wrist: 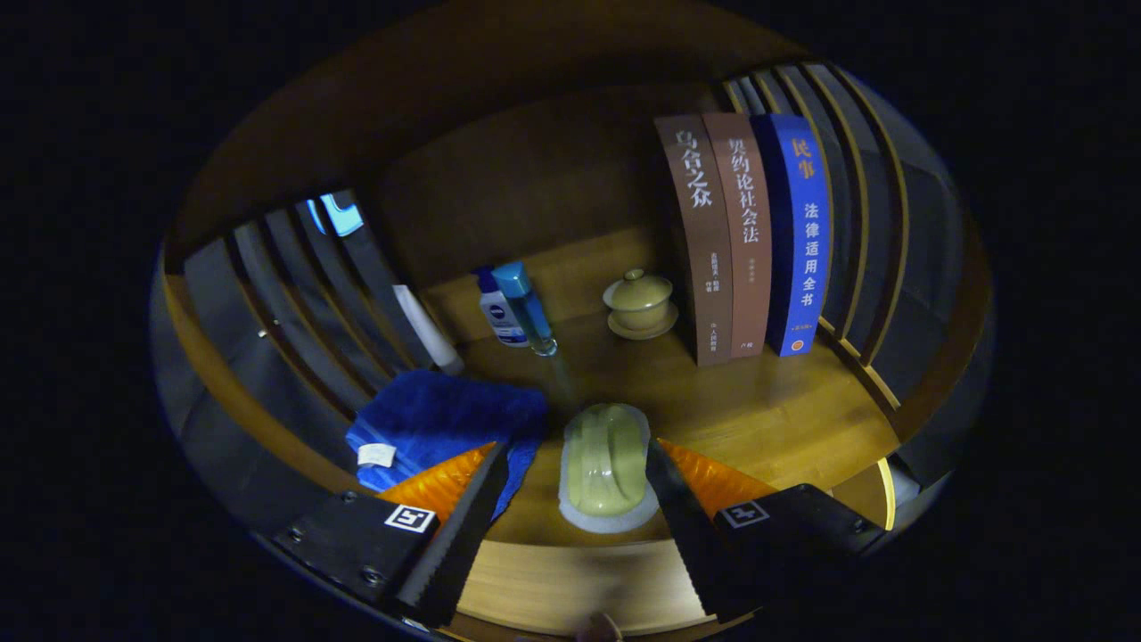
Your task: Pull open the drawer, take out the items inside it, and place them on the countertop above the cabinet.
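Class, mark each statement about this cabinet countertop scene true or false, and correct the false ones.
1. The green soap lies between the open fingers. True.
2. Three books stand upright beside the lidded cup. True.
3. The blue towel lies beside the books. False: it lies on the other side, by the left finger.
4. The bottles lie flat. False: they stand upright, beyond the towel.
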A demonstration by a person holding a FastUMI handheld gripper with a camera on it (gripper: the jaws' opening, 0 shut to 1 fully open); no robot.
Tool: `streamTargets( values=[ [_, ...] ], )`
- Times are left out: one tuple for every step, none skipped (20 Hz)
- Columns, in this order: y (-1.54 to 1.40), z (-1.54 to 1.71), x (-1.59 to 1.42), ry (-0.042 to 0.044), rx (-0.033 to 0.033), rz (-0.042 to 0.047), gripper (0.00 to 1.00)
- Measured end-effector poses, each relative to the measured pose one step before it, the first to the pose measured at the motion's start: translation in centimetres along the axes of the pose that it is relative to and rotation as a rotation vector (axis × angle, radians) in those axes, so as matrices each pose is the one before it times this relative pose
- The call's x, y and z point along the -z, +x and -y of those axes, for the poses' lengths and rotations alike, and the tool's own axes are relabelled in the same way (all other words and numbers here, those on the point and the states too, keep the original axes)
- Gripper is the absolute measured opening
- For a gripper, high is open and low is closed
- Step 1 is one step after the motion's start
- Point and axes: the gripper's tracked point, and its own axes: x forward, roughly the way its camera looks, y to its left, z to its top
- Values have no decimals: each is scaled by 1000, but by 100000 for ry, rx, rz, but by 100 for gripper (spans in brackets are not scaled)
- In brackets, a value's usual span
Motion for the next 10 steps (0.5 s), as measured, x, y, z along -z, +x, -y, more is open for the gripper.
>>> streamTargets(
  values=[
    [-1521, -267, -32, -895, -737, 3680, 100],
    [-1708, -364, -194, -792, -1099, 4097, 100],
    [-1799, -453, -187, -678, -807, 4365, 100],
    [-1815, -353, -182, -1074, -688, 4335, 100],
    [-1883, 229, -252, -1078, -190, 4537, 99],
    [-1730, -215, -20, -1543, -66, 3585, 99],
    [-1881, -64, 168, -1510, 832, 3598, 99],
    [-1741, 0, 280, -1599, 688, 2607, 99],
    [-1523, 106, 701, -1400, 962, 1111, 99],
    [-1460, 183, 935, -751, 945, 508, 99]
  ],
)
